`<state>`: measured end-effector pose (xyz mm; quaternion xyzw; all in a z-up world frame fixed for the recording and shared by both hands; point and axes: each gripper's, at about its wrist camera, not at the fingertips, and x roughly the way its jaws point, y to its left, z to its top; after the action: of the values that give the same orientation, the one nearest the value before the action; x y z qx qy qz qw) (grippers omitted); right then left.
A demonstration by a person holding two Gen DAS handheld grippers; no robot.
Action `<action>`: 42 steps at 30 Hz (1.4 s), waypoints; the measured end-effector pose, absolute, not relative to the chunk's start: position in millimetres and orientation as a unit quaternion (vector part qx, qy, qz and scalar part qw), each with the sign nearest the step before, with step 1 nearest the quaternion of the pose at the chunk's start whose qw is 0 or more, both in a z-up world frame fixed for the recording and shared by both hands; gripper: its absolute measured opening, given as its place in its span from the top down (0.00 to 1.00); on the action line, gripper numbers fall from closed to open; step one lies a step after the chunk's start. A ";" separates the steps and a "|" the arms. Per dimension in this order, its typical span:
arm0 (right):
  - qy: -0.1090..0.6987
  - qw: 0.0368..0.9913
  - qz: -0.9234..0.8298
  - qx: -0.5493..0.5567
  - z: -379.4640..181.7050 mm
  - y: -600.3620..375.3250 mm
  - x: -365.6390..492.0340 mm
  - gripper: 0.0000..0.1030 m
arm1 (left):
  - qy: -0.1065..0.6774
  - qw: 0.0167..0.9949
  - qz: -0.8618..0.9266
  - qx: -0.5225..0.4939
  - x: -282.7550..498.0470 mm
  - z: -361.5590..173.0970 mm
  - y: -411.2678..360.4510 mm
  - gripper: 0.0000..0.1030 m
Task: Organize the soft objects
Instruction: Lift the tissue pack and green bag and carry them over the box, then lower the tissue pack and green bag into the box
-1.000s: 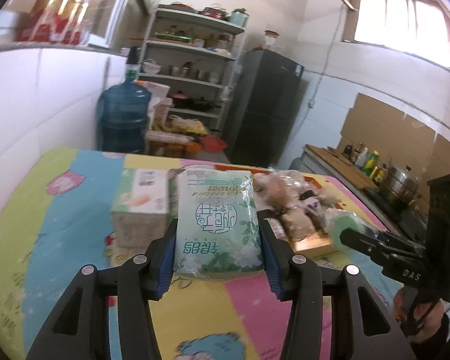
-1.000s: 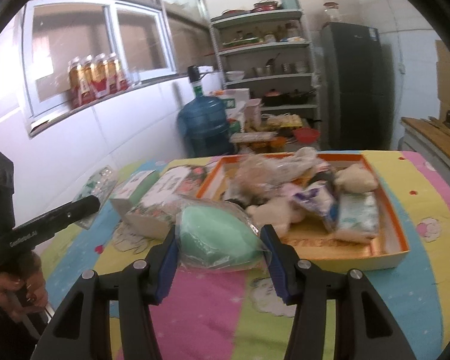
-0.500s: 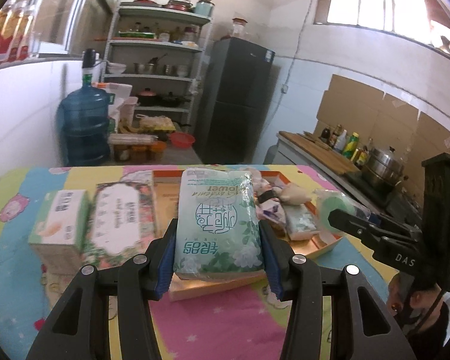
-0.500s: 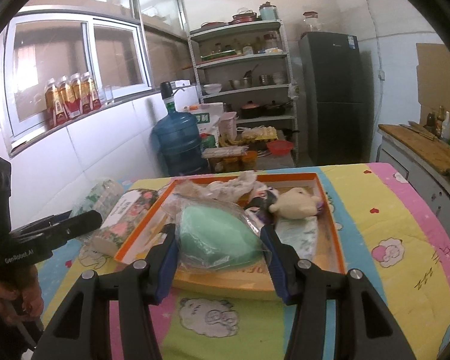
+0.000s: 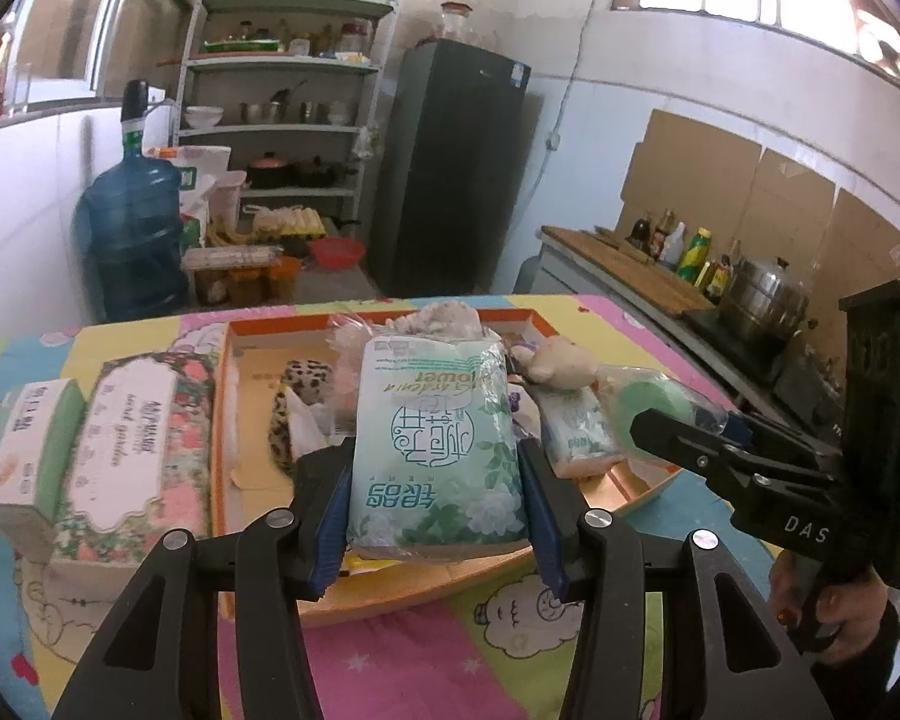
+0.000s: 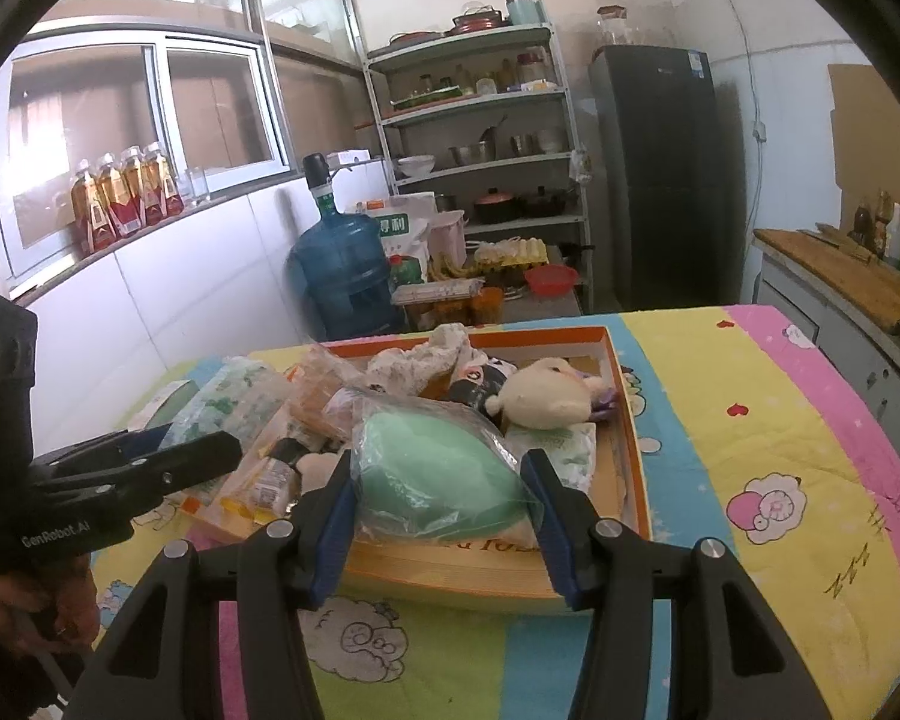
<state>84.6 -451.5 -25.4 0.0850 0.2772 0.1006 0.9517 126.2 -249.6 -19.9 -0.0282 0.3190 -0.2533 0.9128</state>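
Note:
My left gripper (image 5: 435, 492) is shut on a green and white tissue pack (image 5: 435, 444) and holds it over the near edge of the orange tray (image 5: 234, 420). My right gripper (image 6: 441, 501) is shut on a green sponge in a clear bag (image 6: 438, 468), held over the tray's near rim (image 6: 450, 570). The tray holds a cream plush toy (image 6: 546, 399), a small tissue pack (image 5: 576, 426), a leopard-print cloth (image 5: 297, 396) and crumpled bags. The right gripper also shows in the left wrist view (image 5: 678, 438), and the left gripper in the right wrist view (image 6: 168, 456).
Two tissue boxes, a floral one (image 5: 132, 444) and a green and white one (image 5: 27, 450), lie left of the tray on the cartoon-print tablecloth (image 6: 750, 420). Behind are a water jug (image 5: 135, 240), a shelf rack (image 5: 288, 138), a fridge (image 5: 450, 174) and a counter with bottles (image 5: 678, 252).
Both grippers have swung right and come up over the orange tray with their loads. The tissue boxes have slid to the left in the left wrist view.

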 end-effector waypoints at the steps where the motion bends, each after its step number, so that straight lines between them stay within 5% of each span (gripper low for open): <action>1: 0.279 0.951 0.100 0.085 -27.2 -452.5 86.3 0.48 | 0.321 0.912 -0.254 -0.027 127.9 -21.2 -252.0 0.50; 42: 0.333 0.937 0.074 0.077 -64.8 -478.6 113.5 0.47 | 0.367 0.884 -0.289 0.008 167.5 -67.4 -341.1 0.50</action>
<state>113.5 -478.6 -64.8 0.0768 0.3331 0.0738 0.9369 167.5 -341.1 -67.4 0.0081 0.3665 -0.2891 0.8843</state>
